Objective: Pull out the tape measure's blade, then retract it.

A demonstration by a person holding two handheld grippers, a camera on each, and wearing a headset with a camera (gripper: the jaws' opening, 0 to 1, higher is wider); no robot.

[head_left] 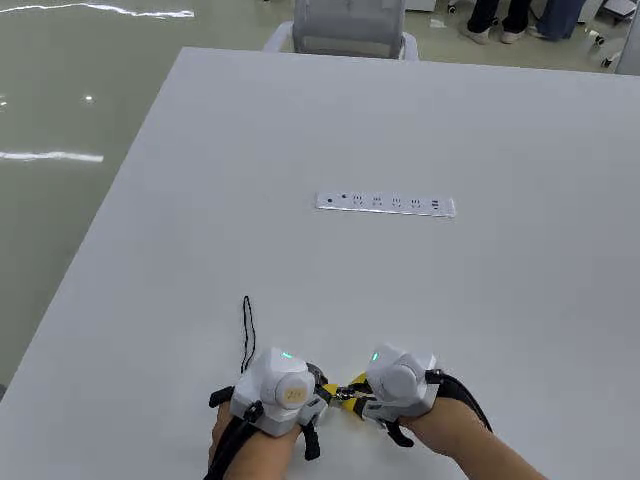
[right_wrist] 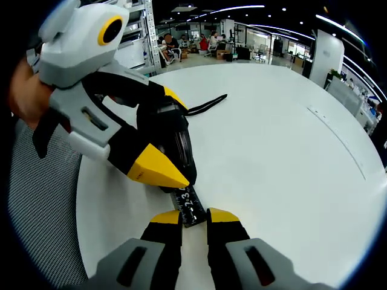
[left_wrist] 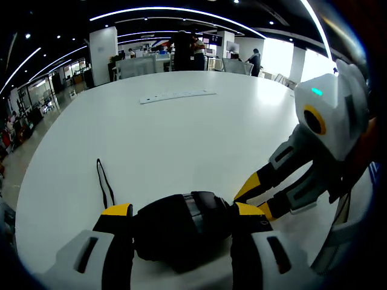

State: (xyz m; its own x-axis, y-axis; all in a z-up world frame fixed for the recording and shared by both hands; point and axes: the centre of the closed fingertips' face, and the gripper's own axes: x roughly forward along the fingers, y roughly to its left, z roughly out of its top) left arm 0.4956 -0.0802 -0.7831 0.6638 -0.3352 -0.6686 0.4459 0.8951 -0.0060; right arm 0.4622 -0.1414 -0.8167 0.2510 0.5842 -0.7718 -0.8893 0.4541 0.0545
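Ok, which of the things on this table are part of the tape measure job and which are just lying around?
In the job: tape measure, in the left gripper; blade, in the right gripper.
Just lying about: power strip on the table; chair at its far end.

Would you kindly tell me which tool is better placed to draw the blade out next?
The right tool: its jaws pinch the blade at its end, while the left tool clamps the black case and can probably anchor it.
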